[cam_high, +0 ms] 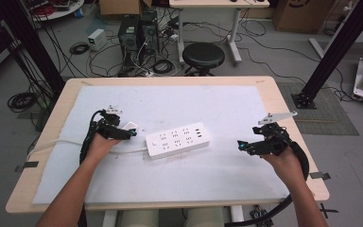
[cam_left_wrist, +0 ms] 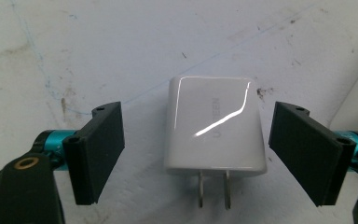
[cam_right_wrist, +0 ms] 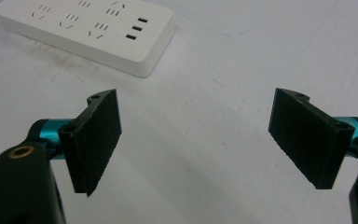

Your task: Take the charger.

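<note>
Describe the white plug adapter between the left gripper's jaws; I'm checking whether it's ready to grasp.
The small white glossy plastic plug adapter is a rounded block with faint grey lettering on top and two flat metal prongs pointing toward the camera. It lies flat on the scuffed white mat, centred between the open jaws of the left gripper, with a gap on each side. Neither jaw touches it.

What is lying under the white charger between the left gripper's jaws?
The white charger lies flat on the white mat, between the open jaws of the left gripper, its two prongs toward the camera. The mat directly beneath it is covered.
</note>
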Tool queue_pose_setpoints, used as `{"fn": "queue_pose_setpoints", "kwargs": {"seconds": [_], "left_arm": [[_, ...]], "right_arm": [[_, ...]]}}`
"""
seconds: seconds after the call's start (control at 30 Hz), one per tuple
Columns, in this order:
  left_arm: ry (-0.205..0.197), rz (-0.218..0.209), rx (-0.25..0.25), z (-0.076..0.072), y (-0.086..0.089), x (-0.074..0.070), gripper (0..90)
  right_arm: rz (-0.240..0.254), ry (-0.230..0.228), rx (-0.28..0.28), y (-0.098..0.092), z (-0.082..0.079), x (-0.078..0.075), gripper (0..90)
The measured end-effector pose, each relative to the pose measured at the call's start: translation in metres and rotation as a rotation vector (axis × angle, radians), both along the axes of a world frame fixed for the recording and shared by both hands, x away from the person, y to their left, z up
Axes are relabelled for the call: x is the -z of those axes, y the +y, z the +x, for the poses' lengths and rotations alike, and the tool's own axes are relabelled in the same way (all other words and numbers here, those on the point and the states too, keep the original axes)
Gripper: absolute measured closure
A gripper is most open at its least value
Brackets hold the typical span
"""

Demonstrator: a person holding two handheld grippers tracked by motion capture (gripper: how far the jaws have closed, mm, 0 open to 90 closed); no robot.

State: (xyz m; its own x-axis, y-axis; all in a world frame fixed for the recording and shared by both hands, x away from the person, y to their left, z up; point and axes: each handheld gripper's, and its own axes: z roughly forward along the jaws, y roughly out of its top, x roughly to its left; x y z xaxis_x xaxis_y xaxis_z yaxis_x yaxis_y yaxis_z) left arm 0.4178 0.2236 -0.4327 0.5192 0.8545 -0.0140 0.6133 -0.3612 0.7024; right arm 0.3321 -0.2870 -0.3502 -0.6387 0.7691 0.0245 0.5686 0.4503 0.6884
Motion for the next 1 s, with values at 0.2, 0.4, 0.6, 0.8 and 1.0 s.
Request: {"fn": "queue_pose_setpoints", "kwargs": {"seconds": [0.2,0.4,0.6,0.8,1.0], "left_arm": [[0.025,0.04,-0.007,0.002,-0.0018,0.0058,18.2],[0.038,0.038,-0.003,0.0015,-0.001,0.0082,24.6],[0.034,0.032,0.012,-0.0016,-0.0027,0.007,32.4],[0.038,0.04,0.016,-0.0039,-0.0049,0.0049,42.3],[0.052,0.016,-0.004,-0.0071,-0.0005,0.002,42.4]], "right_arm": [[0.0,0.008,0.002,-0.0003,0.0003,0.001,17.3],[-0.002,0.008,0.001,-0.0006,0.0001,0.0008,17.3],[-0.005,0.009,-0.001,-0.0005,-0.0016,0.0012,17.3],[-0.002,0.008,0.0,-0.0011,-0.0026,0.0018,17.3],[-0.005,0.006,-0.002,-0.0024,-0.0041,0.0018,17.3]]}}
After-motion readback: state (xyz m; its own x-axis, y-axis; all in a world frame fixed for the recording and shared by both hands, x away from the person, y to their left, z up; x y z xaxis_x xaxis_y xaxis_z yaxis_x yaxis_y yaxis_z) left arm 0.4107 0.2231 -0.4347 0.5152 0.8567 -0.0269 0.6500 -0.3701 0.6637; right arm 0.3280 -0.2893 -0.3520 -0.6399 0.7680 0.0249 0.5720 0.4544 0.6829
